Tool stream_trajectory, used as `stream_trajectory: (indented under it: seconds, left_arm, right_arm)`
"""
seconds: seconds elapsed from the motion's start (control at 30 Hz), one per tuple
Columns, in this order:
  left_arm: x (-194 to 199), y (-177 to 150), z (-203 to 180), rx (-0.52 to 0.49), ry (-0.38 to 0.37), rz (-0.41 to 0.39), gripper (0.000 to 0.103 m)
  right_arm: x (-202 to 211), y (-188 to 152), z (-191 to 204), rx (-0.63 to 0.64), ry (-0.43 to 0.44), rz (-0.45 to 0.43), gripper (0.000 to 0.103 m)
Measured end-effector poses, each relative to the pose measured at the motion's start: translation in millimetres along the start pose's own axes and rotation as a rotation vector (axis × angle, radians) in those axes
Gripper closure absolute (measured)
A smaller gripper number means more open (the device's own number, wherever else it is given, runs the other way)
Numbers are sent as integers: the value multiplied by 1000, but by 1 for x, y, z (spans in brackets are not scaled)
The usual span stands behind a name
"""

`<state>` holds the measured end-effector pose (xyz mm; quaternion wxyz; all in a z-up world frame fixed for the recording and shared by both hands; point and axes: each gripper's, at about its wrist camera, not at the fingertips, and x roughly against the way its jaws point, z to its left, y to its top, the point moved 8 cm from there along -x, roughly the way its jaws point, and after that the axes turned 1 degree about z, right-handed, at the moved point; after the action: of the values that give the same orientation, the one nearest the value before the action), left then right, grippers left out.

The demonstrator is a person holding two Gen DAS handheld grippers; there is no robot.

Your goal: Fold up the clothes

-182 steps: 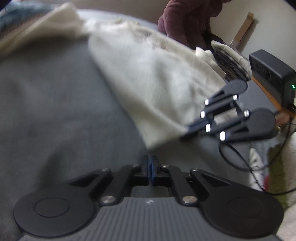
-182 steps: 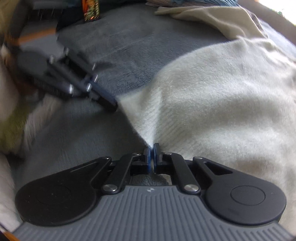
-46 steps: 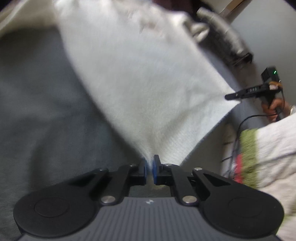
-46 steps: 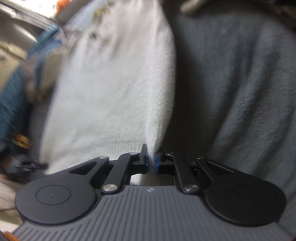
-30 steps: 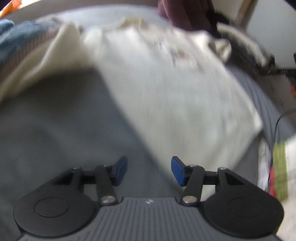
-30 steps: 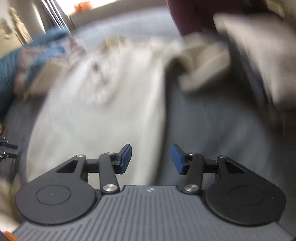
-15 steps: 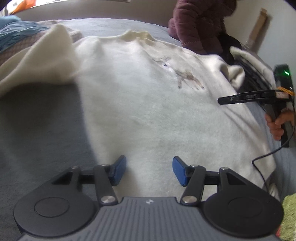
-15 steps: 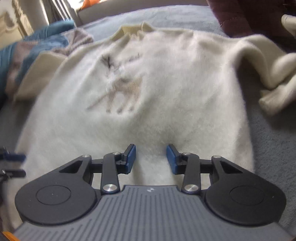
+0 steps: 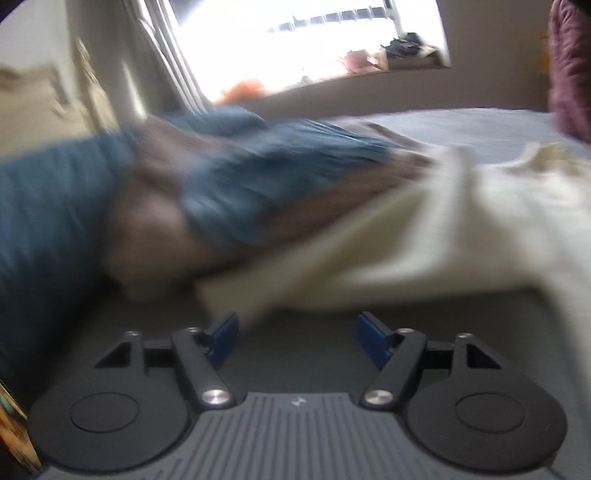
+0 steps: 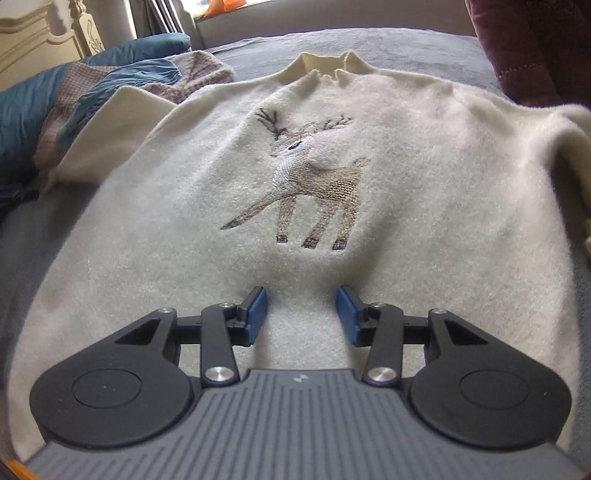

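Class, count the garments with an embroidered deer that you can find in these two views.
1. The cream sweater lies front-up on the grey bedding, with the deer on its chest. The blue and checked clothes at the left show none, though their folds may hide some.

A grey bed cover (image 10: 388, 44) spread under everything. A blue and checked heap of bedding (image 10: 66, 96) lay at the left, near a carved cream headboard (image 10: 33, 33). A maroon quilted garment (image 10: 524, 48) stood at the right. A bright window (image 9: 306, 40) glared behind.
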<state>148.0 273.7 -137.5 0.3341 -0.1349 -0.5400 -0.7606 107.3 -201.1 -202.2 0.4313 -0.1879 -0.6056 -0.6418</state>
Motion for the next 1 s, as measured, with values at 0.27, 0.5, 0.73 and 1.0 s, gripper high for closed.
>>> stream_trajectory:
  seconds: [0.27, 0.5, 0.73, 1.0]
  left_arm:
    - [-77, -6, -4, -201, 58, 88, 72]
    - [-44, 22, 54, -50, 83, 87, 97]
    - [8, 37, 144, 220, -17, 281, 97]
    - [-69, -11, 153, 324, 57, 470, 78]
  right_arm:
    - [-2, 0, 4, 4, -33, 2, 57]
    - [-3, 1, 5, 5, -35, 7, 56]
    - [-2, -1, 3, 3, -12, -5, 54]
    - [-5, -1, 9, 13, 10, -17, 33]
